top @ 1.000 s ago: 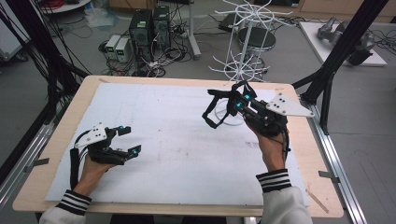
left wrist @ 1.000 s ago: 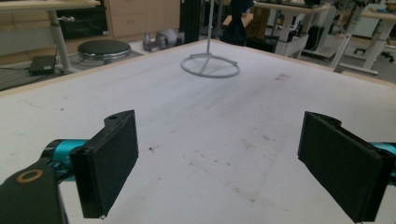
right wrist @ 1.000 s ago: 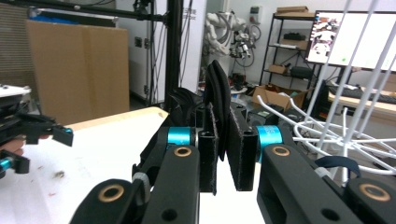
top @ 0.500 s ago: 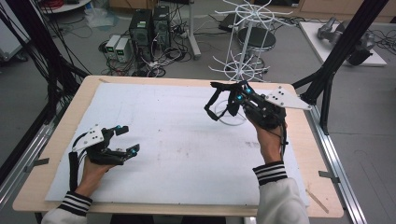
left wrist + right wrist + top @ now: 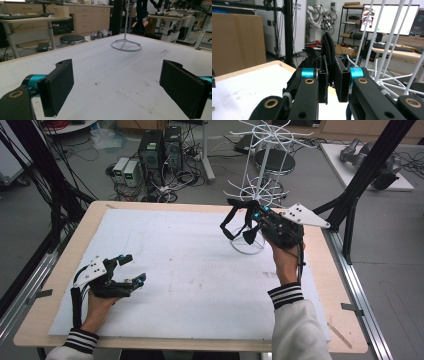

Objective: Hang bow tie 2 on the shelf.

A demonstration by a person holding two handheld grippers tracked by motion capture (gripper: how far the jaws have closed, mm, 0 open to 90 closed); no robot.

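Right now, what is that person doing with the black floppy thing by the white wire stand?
A person holds a tool in each hand at a table. The right tool is shut on a black strap and holds it up next to the white wire rack, perhaps to hang it there. The left tool rests open on the white mat with nothing between its jaws.

a black strap-like object [image 5: 235, 220], soft and looped, hangs in the air above the far right part of the white table, held pinched between two closed jaws. one loop droops to the left, another hangs down in front of the white wire rack [image 5: 260, 165], which stands upright on its ring base just behind.
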